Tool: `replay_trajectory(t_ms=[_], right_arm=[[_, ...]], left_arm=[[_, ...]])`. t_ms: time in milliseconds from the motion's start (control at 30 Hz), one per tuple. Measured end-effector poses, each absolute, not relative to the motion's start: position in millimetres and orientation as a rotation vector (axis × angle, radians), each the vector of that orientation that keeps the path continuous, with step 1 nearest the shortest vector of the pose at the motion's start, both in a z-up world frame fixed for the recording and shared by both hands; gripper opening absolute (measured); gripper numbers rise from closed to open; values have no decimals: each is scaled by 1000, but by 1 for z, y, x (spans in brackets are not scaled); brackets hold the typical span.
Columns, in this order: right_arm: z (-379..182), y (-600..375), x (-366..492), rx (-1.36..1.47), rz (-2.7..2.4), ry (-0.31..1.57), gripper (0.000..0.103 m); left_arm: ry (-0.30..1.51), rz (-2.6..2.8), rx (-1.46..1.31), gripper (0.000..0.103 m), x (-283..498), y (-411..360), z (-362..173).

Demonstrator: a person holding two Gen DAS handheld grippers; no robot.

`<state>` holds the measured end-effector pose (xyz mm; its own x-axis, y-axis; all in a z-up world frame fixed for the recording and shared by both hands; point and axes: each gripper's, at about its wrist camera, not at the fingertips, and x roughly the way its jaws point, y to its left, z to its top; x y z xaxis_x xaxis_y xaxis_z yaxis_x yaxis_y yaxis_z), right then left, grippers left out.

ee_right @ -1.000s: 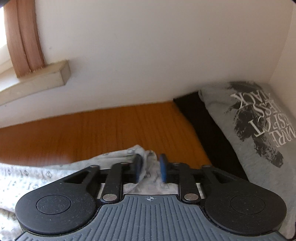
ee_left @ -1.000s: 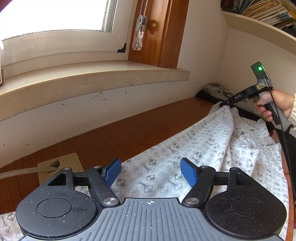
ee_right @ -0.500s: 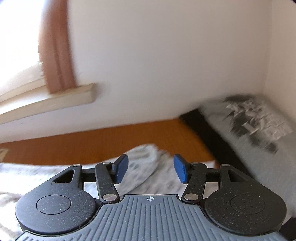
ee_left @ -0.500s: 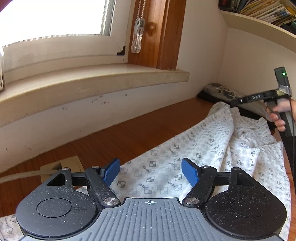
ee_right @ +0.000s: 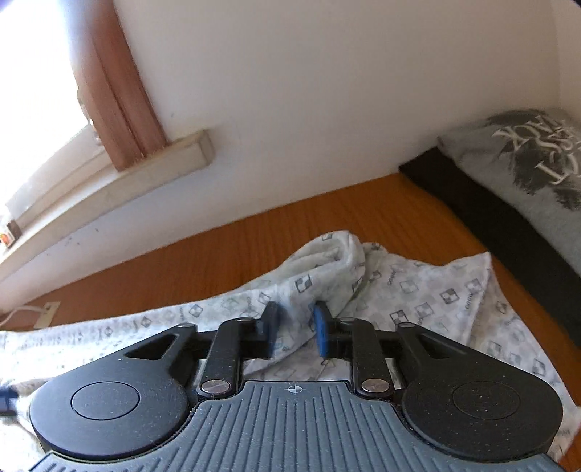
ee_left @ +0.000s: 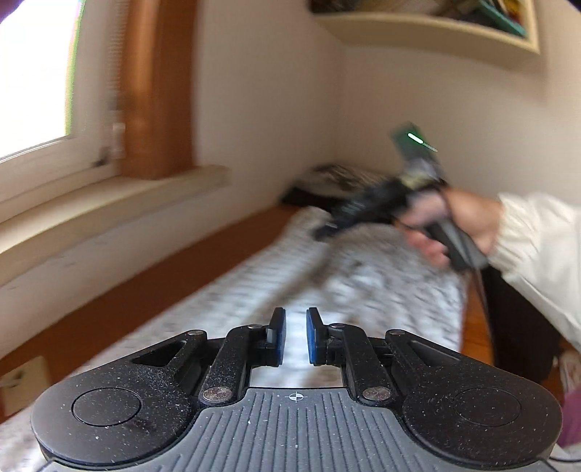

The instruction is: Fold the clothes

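Observation:
A white garment with a small grey checked print (ee_right: 417,290) lies spread over the wooden table (ee_right: 254,247). My right gripper (ee_right: 295,328) is low over it, its jaws closing, and a raised fold of the fabric is pinched between the blue pads. In the left wrist view the garment (ee_left: 363,290) is blurred, and a hand holds the right gripper (ee_left: 328,227) at its far end. My left gripper (ee_left: 296,336) hovers over the near part of the cloth. Its jaws are closing to a narrow gap, and I see nothing gripped between them.
A folded grey printed shirt (ee_right: 537,188) on a black garment (ee_right: 483,214) lies at the table's far right corner. A window sill (ee_left: 109,203) runs along the left wall, and a book shelf (ee_left: 428,29) hangs above. A beige floor-box plate (ee_right: 47,312) sits at the far left.
My left gripper swept right along the cloth and its jaws went from wide to nearly together. My right gripper let go of the cloth edge, opened, dropped a little and closed on a fold.

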<state>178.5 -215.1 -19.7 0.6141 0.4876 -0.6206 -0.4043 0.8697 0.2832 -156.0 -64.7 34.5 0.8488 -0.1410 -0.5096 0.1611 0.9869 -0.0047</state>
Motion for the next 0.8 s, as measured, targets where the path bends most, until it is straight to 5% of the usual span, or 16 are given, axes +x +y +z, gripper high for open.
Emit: replay_trajectory(t_ms=[200, 300, 367, 433, 467, 800], right_arm=[[-18, -210, 180, 103, 502, 742, 23], [-17, -211, 179, 99, 496, 746, 26], [-16, -214, 179, 103, 494, 745, 30], [-16, -216, 180, 106, 494, 748, 32], [-17, -217, 181, 107, 493, 752, 32], [-21, -206, 189, 53, 465, 759, 32]], left_arm=[[554, -88, 210, 45, -137, -105, 20], [571, -108, 232, 46, -130, -109, 13], [562, -119, 231, 41, -131, -109, 11], [550, -127, 226, 11, -129, -106, 10], [543, -126, 221, 3, -129, -105, 11], [460, -208, 222, 3, -157, -118, 27]])
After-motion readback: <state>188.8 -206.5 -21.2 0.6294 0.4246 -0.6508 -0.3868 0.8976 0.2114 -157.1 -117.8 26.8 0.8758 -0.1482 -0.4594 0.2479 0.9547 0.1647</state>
